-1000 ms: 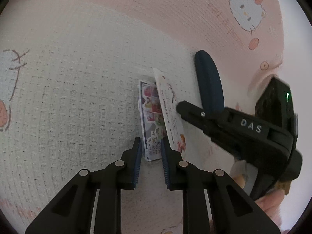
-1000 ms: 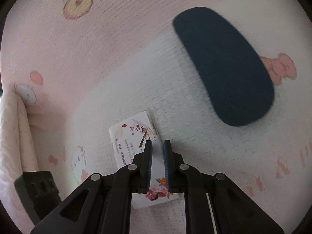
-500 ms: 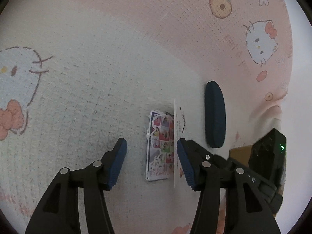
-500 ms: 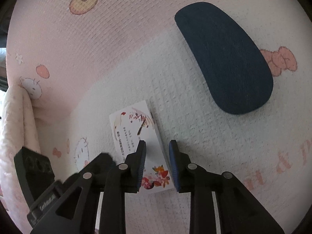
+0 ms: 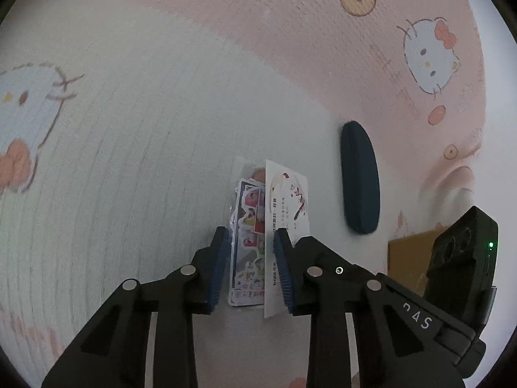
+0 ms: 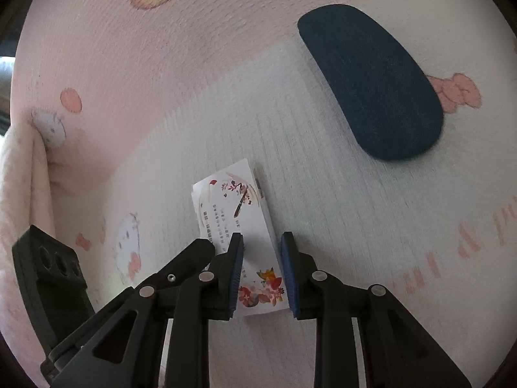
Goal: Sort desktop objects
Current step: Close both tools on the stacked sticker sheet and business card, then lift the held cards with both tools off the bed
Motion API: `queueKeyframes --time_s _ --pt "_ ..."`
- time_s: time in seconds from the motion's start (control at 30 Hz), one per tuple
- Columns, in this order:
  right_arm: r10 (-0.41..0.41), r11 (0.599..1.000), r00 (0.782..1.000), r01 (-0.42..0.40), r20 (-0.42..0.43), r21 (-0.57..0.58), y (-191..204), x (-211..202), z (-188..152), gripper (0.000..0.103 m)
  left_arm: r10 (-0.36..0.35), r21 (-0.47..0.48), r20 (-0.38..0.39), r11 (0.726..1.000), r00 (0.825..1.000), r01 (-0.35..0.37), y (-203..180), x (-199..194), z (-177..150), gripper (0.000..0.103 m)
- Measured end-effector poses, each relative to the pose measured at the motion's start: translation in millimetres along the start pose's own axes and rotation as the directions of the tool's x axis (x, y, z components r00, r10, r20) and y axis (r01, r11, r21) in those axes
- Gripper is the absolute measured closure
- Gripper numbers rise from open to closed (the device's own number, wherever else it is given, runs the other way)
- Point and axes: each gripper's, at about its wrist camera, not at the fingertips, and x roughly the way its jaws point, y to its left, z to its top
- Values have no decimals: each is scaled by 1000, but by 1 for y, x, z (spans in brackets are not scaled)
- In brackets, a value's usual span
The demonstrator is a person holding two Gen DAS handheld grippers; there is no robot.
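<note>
The white floral printed card [image 6: 236, 213] overlaps the colourful sticker sheet [image 5: 248, 242]; a dark blue oval case [image 6: 371, 80] lies apart. The left claw [image 5: 250, 268], closing, straddles both after gaping wider. The right claw [image 6: 260, 271], opened from its earlier pinch, brackets the card loosely.

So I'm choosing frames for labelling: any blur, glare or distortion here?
Left wrist view: dim, strong fisheye bending, overexposed white corner at upper right, sticker pack slightly soft. Right wrist view: brighter, white card print legible, dark blue case sharp, edges curved.

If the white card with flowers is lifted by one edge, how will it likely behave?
The white card looks thin and flat, so it probably weighs very little and may bend. It lies partly over the sticker sheet on the woven cloth, so a push could slide it, or drag the sheet along.
</note>
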Motion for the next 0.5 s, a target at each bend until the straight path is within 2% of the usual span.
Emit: queueKeyframes --time_s 0.17,0.3,0.5 --pt "-21 999 999 20 -24 -28 2 -13 -41 81 1 24 -39 1000 999 0 3 -17 -37 72" --pt "-56 996 997 53 -44 -69 1 -31 -84 82 12 61 -54 998 998 -9 3 -35 -79 74" --pt "-116 987 991 106 -73 -123 5 -50 -137 82 -2 60 -87 998 996 7 7 -56 -128 74"
